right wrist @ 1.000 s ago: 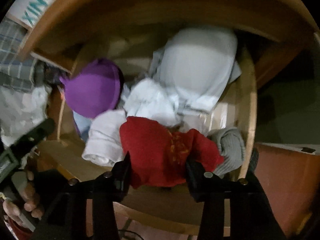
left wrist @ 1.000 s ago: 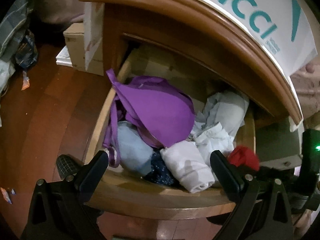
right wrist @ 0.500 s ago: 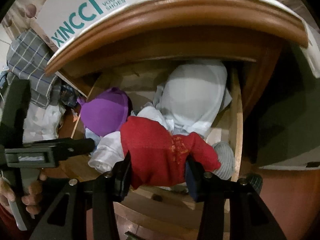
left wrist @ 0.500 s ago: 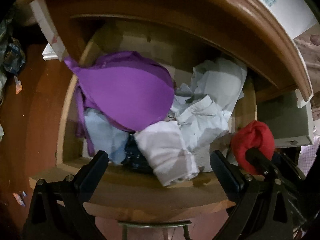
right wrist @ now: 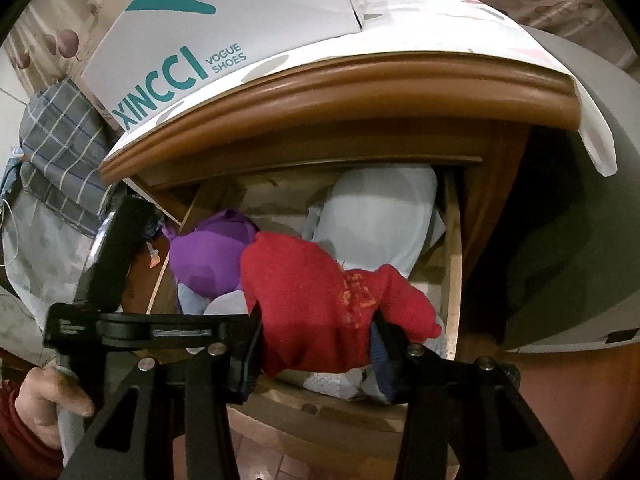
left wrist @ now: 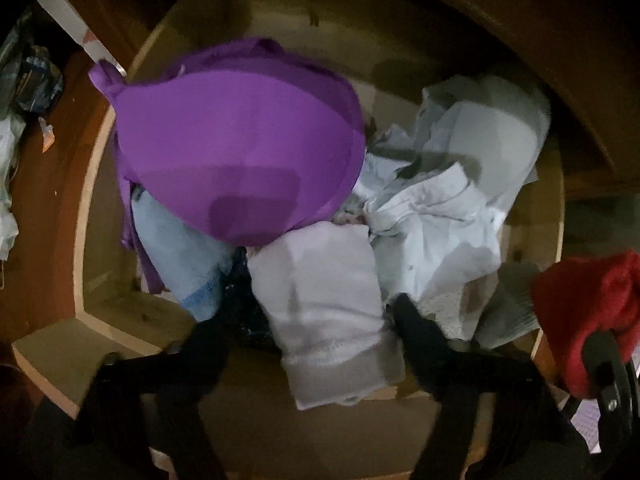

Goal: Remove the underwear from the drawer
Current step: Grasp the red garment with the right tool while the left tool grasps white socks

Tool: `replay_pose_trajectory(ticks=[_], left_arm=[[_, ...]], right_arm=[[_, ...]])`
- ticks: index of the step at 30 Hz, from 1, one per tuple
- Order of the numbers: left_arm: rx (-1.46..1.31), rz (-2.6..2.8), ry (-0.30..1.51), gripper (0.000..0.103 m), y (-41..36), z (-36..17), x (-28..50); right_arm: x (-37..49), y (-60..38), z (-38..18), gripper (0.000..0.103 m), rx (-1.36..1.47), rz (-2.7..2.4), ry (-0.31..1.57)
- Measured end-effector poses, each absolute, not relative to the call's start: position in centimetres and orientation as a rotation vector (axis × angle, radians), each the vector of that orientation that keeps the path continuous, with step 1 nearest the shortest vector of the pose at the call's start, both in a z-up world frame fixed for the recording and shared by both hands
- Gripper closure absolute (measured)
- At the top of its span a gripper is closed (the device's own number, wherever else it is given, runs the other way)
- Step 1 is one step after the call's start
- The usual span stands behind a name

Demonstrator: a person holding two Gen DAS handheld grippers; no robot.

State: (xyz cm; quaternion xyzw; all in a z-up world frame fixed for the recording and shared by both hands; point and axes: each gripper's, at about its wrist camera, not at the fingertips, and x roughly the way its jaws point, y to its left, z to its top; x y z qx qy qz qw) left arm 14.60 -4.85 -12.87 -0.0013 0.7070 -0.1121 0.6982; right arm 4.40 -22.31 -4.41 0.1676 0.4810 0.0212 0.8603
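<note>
The drawer (left wrist: 120, 320) fills the frame, purple bra (left wrist: 240, 140) upper left of the pile, and the left hand-held gripper (left wrist: 316, 320) has just been closing, its jaws flanking the folded white underwear (left wrist: 324, 304) at lower centre, pads apparently not pressing yet. In the right view, the right hand-held gripper (right wrist: 316, 332) is clamped on red underwear (right wrist: 316, 300), lifted above the drawer front. Next, I'd judge: finish that squeeze, then lift clear.

Purple bra (left wrist: 240, 140), red garment (right wrist: 316, 304), white roll (left wrist: 324, 304)
</note>
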Motion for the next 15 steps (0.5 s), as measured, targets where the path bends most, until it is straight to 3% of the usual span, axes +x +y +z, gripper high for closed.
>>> replay_pose_trajectory(ticks=[9,15], left_arm=[[-0.023,-0.268,1.583,0.057,-4.4,-13.3,14.4],[-0.005,-0.294,1.530,0.060,-3.4,-12.0,13.4]], right_arm=[[4.7,-22.4,-4.9,0.057,0.368,0.049,1.026],[4.8,-22.0,-5.1,0.057,0.346,0.047,1.032]])
